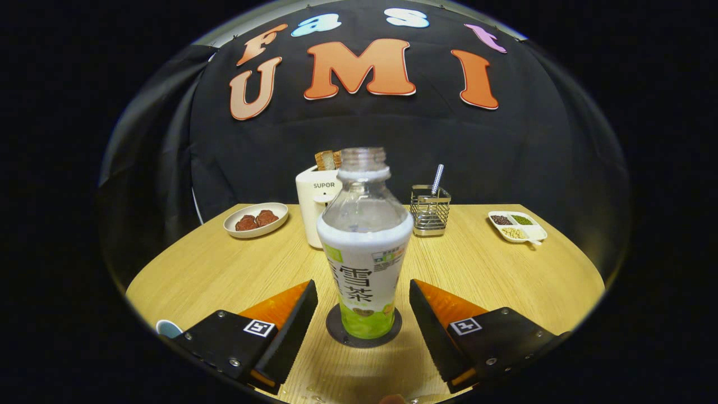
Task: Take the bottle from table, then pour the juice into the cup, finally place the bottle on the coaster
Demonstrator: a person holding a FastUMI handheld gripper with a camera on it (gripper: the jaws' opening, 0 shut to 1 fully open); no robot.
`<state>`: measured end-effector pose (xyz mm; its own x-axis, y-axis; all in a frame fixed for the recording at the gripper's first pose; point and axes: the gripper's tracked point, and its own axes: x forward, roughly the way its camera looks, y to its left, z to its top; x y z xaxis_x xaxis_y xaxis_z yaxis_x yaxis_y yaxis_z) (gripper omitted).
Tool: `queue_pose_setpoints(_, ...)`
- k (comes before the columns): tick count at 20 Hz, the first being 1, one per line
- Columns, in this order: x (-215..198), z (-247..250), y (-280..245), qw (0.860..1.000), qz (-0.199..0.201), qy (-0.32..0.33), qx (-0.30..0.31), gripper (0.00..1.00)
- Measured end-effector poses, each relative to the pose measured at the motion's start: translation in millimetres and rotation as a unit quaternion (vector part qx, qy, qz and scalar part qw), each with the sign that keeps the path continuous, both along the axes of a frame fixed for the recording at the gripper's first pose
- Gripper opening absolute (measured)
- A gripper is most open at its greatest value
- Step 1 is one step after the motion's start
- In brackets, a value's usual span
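Pale wooden tabletop runs back to the booth's black cloth wall, and on it the bottle stands upright on a dark round coaster, uncapped, its upper part clear and its lower part wrapped in a white and green label. It sits between the 2 fingers of the gripper, which are spread wide, each with a clear gap to the bottle's sides (neither touches it), so the claw holds nothing. Just beside the left finger, a small part of a pale blue cup peeks out at the table's near edge. Beyond the bottle stands a white toaster with slices of bread in its top. Left of it lies a plate with 2 reddish-brown pieces. Right of the bottle is a wire holder with a metal utensil in it, and farther right a white divided dish of beans.
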<state>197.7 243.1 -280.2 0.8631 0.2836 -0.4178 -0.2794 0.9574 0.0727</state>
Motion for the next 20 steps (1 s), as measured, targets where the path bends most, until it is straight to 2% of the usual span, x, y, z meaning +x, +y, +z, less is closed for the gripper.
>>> queue_pose_setpoints(9,-64.6,105.4,-55.8,0.997,-0.013,-0.066,0.023,0.97)
queue_pose_setpoints(14,-98.1,159.0,-115.1,0.992,-0.042,-0.115,0.003,0.97)
queue_pose_setpoints(20,-125.6,194.7,-166.8,0.986,-0.069,-0.152,-0.028,0.97)
